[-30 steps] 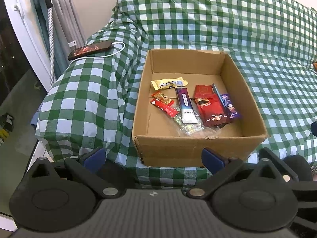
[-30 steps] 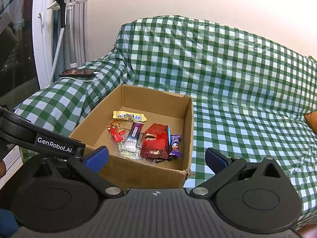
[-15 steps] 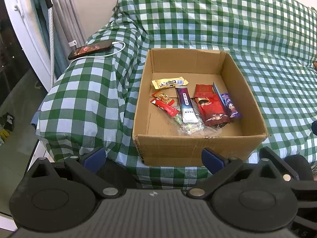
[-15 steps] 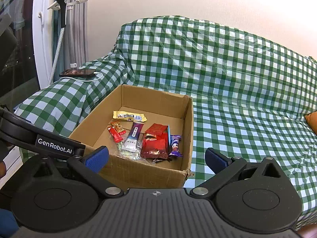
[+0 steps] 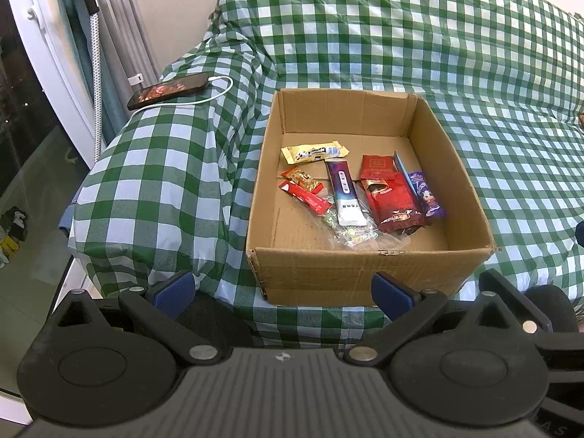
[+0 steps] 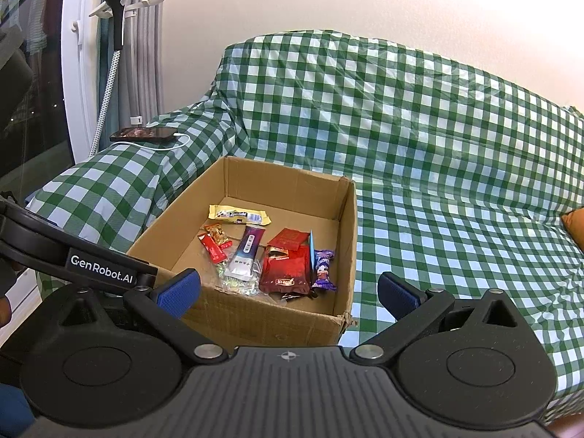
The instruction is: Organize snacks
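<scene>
An open cardboard box (image 5: 368, 273) (image 6: 350, 226) sits on a green checked sofa cover. Inside lie several snacks: a yellow bar (image 5: 314, 152) (image 6: 239, 215), a thin red stick (image 5: 304, 197) (image 6: 211, 249), a purple-and-white pouch (image 5: 345, 191) (image 6: 246, 252), a red bag (image 5: 392, 200) (image 6: 288, 266), a purple candy (image 5: 425, 194) (image 6: 323, 269) and a clear wrapper (image 5: 350, 233). My left gripper (image 5: 283, 288) is open, low in front of the box. My right gripper (image 6: 288, 288) is open too, just short of the box's near wall. Both hold nothing.
A phone (image 5: 168, 89) (image 6: 144, 133) on a white charging cable (image 5: 204, 100) lies on the sofa arm to the left. A garment steamer (image 6: 113, 11) and curtains stand by the window. An orange cushion (image 6: 573, 224) peeks in at far right. The left gripper's body (image 6: 73, 255) crosses the right view.
</scene>
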Tool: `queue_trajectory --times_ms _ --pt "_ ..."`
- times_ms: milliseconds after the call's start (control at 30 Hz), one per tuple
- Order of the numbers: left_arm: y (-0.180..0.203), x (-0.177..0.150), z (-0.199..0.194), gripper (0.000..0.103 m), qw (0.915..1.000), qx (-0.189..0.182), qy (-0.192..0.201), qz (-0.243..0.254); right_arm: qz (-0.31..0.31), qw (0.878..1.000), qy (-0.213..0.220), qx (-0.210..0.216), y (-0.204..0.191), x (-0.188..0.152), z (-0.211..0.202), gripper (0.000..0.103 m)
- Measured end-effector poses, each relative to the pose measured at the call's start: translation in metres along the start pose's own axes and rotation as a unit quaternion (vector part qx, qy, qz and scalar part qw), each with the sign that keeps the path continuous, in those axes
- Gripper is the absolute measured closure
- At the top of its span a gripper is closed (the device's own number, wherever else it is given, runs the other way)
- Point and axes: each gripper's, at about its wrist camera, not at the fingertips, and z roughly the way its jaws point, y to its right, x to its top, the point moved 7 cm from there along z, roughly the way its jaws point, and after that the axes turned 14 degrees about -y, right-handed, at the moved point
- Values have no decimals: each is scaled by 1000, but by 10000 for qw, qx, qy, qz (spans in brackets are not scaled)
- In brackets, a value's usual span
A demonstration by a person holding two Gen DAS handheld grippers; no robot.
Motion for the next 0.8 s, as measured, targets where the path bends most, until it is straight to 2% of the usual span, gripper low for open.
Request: queue_trajectory --times_ms 800 --pt "-1 0 0 0 10000 25 -16 -1 6 10000 -7 -11 -1 0 1 0"
